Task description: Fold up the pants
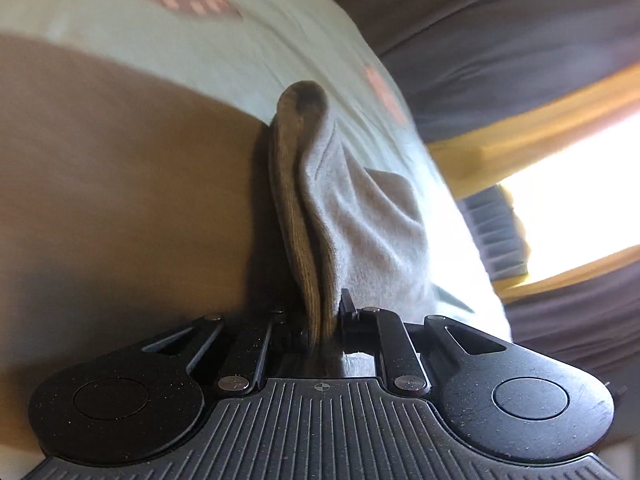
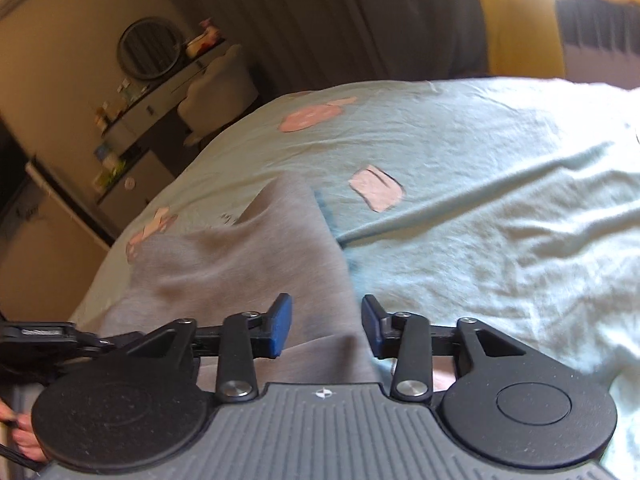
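The grey pants (image 1: 360, 220) lie on a pale green bed sheet (image 1: 248, 40). My left gripper (image 1: 320, 320) is shut on a bunched fold of them, and a brownish ribbed band (image 1: 292, 200) stands up from the jaws. In the right wrist view the pants (image 2: 240, 264) spread out to the left over the sheet (image 2: 480, 200). My right gripper (image 2: 326, 324) hovers over their right edge. Its blue pads (image 2: 280, 320) stand apart, with grey cloth showing in the gap and neither pad pressing on it.
The sheet carries pink patches (image 2: 376, 188). Beyond the bed's far left edge stands a dresser with a round mirror (image 2: 148, 50) and small items. Dark curtains (image 2: 360, 12) and a radiator (image 2: 596, 40) are at the back. A person's hand (image 2: 20, 432) shows at the lower left.
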`<state>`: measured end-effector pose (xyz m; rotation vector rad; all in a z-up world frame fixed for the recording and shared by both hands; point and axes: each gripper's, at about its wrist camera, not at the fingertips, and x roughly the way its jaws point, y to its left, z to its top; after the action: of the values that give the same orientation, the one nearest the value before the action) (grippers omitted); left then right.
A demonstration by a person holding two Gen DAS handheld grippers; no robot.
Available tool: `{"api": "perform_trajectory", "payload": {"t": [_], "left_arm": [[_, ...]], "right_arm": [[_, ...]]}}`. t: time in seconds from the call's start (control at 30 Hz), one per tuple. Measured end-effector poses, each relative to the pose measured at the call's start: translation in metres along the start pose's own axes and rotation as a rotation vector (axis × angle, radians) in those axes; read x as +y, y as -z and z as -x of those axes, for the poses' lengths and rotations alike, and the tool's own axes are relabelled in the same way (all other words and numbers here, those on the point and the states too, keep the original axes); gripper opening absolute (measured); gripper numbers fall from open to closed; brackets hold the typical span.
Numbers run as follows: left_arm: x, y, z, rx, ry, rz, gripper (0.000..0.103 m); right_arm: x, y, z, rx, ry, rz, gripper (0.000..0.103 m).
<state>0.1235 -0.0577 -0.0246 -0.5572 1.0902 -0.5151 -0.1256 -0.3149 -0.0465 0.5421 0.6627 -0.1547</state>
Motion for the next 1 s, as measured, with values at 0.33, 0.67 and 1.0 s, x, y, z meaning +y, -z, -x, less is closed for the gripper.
{"api": "perform_trajectory", "payload": {"t": [0.33,0.67,1.0], "left_arm": [[0.042,0.005,0.056,-0.096,-0.184,-0.096,0.043],[0.037,-0.058,0.003,-0.139,-0.160,-0.025,0.058],[0.012,-0.059,-0.004,-0.237,-0.174,-0.187,0.024]], "right_arm": [[0.059,-0.002,-0.027,0.092,-0.070,0.133,0.032],[0.092,-0.006,-0.080,0.134,-0.033,0.248,0.029],[0.102,-0.041,-0.128,0.094,0.010,0.268,0.030]]}}
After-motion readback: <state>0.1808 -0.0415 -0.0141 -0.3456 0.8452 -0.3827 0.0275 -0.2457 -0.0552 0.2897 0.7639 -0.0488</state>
